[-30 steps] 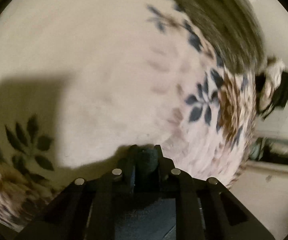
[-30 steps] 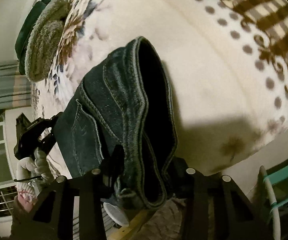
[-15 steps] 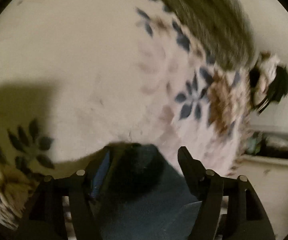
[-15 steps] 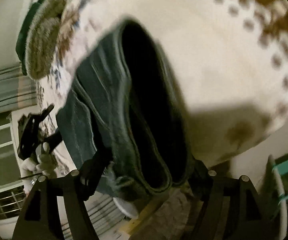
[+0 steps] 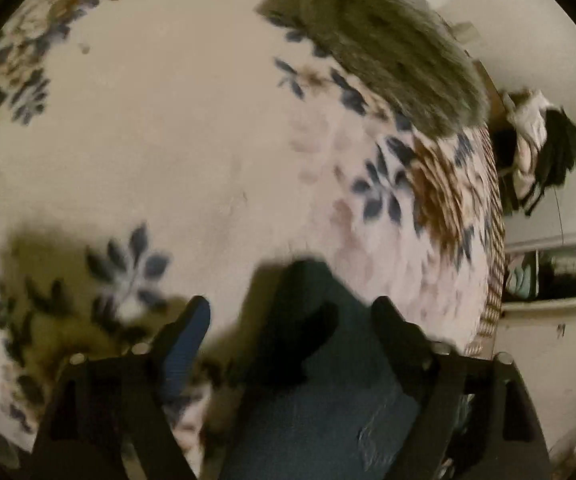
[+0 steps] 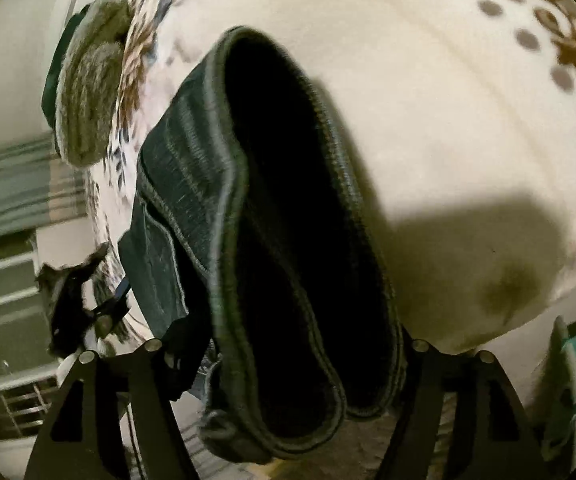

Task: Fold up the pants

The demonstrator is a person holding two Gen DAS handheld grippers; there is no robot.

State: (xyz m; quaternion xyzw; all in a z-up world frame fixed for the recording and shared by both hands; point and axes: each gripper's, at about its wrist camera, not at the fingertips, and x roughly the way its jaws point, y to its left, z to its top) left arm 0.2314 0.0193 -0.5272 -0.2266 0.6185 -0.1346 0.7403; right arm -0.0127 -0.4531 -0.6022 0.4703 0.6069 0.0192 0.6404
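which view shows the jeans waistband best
The right wrist view: the jeans fill the frame there, with the waistband opening, its stitched edge and a pocket seam in sight on the bedspread. The left wrist view shows only a blurred blue denim end between the fingers, no waistband.

Dark blue denim pants (image 6: pixel 192 184) lie on a cream bedspread (image 5: pixel 160 128) patterned with blue-and-brown leaves, beside a grey-olive fuzzy cushion (image 5: pixel 387 52).
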